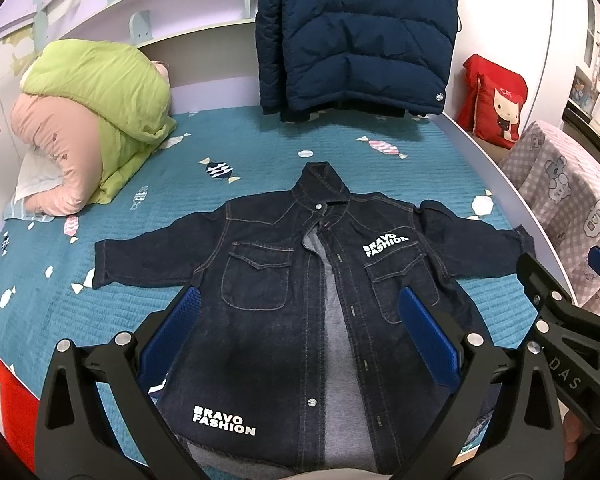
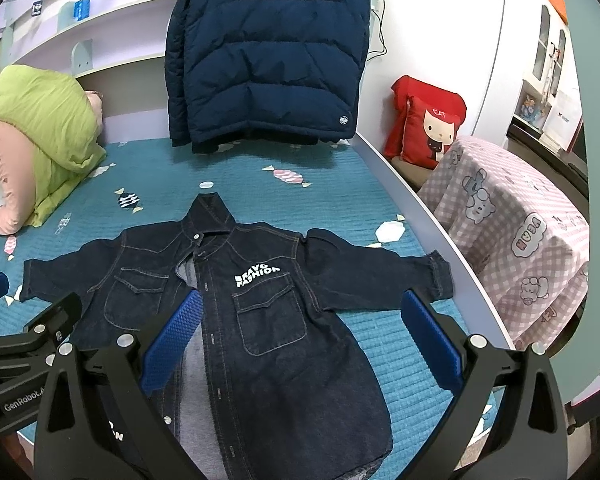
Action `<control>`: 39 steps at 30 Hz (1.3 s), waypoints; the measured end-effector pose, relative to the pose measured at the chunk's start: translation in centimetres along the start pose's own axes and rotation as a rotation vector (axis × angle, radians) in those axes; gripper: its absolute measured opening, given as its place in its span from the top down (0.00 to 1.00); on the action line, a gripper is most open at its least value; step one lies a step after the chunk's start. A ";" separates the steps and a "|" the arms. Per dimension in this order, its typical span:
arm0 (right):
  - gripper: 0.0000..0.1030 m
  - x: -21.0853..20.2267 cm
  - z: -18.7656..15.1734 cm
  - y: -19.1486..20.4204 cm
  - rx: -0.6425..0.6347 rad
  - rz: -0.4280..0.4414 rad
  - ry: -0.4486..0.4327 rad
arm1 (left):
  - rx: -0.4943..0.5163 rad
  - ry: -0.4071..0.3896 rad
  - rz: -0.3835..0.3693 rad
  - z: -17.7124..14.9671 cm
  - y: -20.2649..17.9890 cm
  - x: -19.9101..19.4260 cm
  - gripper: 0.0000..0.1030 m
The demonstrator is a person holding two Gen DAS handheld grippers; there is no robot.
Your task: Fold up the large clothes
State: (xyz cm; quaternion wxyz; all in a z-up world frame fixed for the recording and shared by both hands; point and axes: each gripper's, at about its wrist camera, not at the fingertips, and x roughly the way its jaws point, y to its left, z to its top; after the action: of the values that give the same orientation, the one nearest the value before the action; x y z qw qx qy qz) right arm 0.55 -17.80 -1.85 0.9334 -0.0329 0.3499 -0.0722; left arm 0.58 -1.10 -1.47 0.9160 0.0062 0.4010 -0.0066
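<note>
A dark denim jacket (image 1: 276,320) (image 2: 260,340) lies front-up and spread flat on the teal bedspread (image 1: 100,272) (image 2: 380,332), collar away from me, both sleeves out to the sides, its front unbuttoned with grey lining showing. White "BRAVO FASHION" lettering marks the chest and the hem. My left gripper (image 1: 298,312) hovers open above the jacket's lower half, holding nothing. My right gripper (image 2: 300,320) hovers open over the jacket's right chest pocket side, also empty. Each gripper shows at the edge of the other's view.
A navy puffer coat (image 1: 356,36) (image 2: 268,52) hangs at the far end of the bed. A green and pink rolled quilt (image 1: 88,120) lies far left. Right of the bed edge stand a red cushion (image 2: 428,120) and a pink checked covered object (image 2: 520,232).
</note>
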 end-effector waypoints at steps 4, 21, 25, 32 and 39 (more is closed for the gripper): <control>0.07 0.1 0.0 0.1 -0.014 0.001 -0.004 | -0.003 0.010 -0.001 0.2 0.2 0.3 0.04; 0.07 1.4 0.2 1.1 -0.019 0.046 0.058 | -0.014 0.045 0.014 0.1 1.2 1.4 0.04; 0.07 1.8 0.1 1.8 -0.020 0.079 0.074 | -0.028 0.062 0.014 -0.2 2.1 1.7 0.04; 0.07 2.2 0.2 4.6 -0.081 0.155 0.060 | -0.075 0.108 0.044 -0.6 5.2 2.6 0.04; 0.07 5.0 0.6 8.9 -0.055 0.284 0.161 | -0.171 0.182 0.065 -1.6 10.4 4.4 0.04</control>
State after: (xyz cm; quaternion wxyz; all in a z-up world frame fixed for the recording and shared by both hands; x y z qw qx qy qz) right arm 5.67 -9.77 -5.70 0.9019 -0.0030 0.4267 0.0675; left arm 2.61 9.28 -5.75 0.8727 -0.0586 0.4813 0.0579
